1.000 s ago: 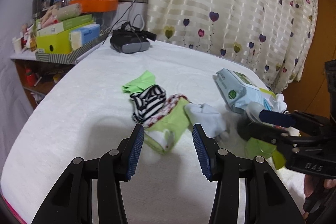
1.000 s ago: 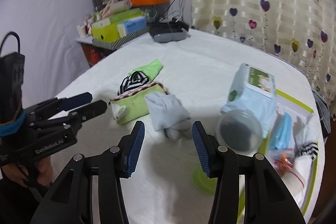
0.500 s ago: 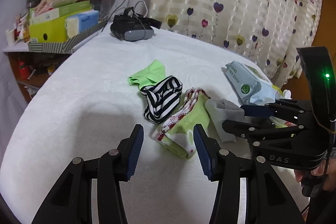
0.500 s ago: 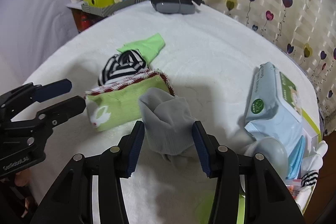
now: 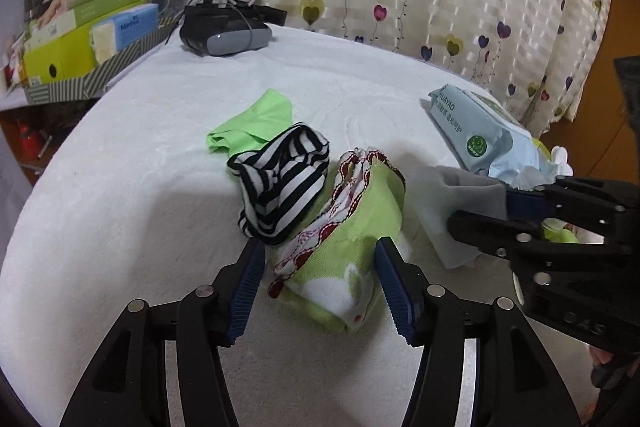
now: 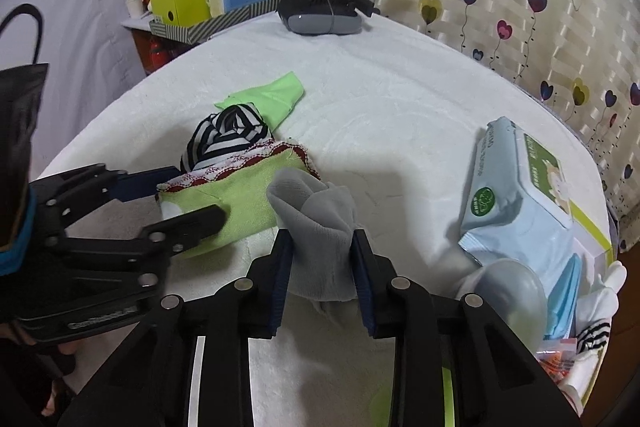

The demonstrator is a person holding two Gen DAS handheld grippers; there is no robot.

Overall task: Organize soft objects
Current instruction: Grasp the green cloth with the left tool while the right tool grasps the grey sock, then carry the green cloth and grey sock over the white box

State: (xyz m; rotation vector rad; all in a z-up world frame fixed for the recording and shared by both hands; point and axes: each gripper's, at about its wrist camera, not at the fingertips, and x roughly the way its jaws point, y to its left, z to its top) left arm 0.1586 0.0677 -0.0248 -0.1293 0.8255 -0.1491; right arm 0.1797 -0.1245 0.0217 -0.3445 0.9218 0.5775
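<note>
Two soft, light pieces lie side by side on the white bedspread [image 5: 120,187]. My right gripper [image 6: 322,265] is closing on the limp grey sock [image 6: 320,227], bunched between its pads. My left gripper [image 5: 320,277] is opening wide astride the green red-trimmed cloth [image 5: 352,227], not yet pinching; mid-fold looks the best hold.

Bare white bedspread [image 5: 120,211] left (open passage); wipes pack [image 6: 516,203] crowding right.
</note>
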